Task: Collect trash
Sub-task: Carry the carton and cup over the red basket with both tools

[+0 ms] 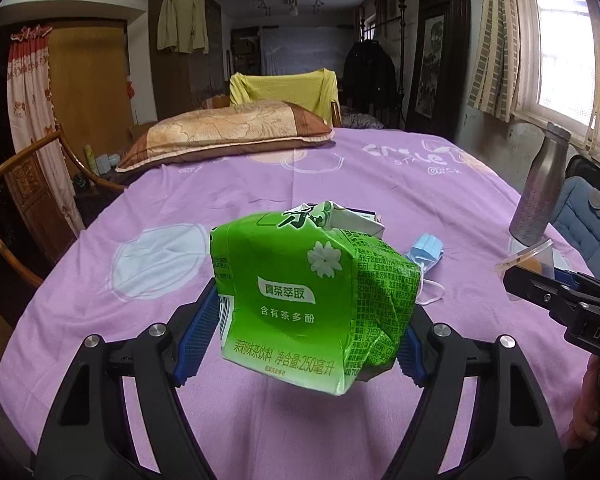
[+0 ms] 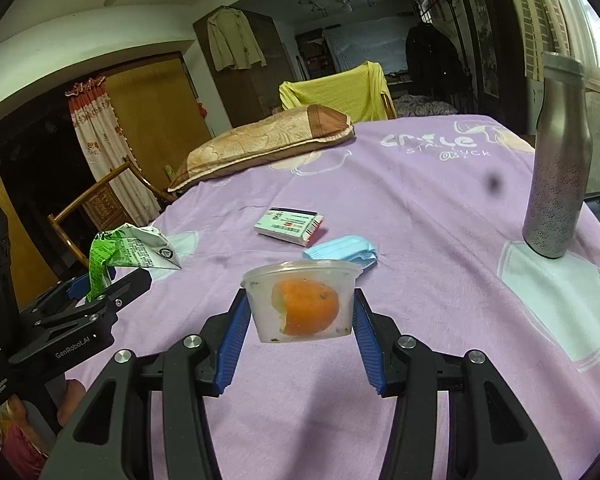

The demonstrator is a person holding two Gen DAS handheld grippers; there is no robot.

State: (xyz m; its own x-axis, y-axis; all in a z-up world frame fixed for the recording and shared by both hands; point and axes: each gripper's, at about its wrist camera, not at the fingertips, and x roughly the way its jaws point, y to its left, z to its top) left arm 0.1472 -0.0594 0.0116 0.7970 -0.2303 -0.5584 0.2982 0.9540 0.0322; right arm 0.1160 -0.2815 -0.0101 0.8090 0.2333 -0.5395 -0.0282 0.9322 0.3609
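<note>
The crushed green tea carton (image 1: pixel 300 300) is held clear of the purple bedsheet (image 1: pixel 260 184), pinched at its sides between the blue pads of the left hand-held gripper (image 1: pixel 300 320). The clear plastic cup (image 2: pixel 300 300) with a piece of orange peel (image 2: pixel 305 307) in it is clamped in the same way by the right hand-held gripper (image 2: pixel 300 320), also lifted off the bed.

A slip is judged the main risk. The carton is dented and partly collapsed, so its walls may give further under the pads and the grip may loosen. The cup is thin and tapered (narrower at the base), so it could be squeezed out of shape or slide from the pads, and any tilt could tip the peel out onto the sheet. The two hand-held grippers are close together, and a knock between them is possible.

The carton's long axis is roughly upright, leaning a little, with its torn top up and away from the camera. The cup is upright, mouth upward.

A blue face mask (image 2: pixel 342 254) and a small flat box (image 2: pixel 290 226) lie on the bed and are not yet collected; the metal bottle (image 2: pixel 556 160) stands near them.
</note>
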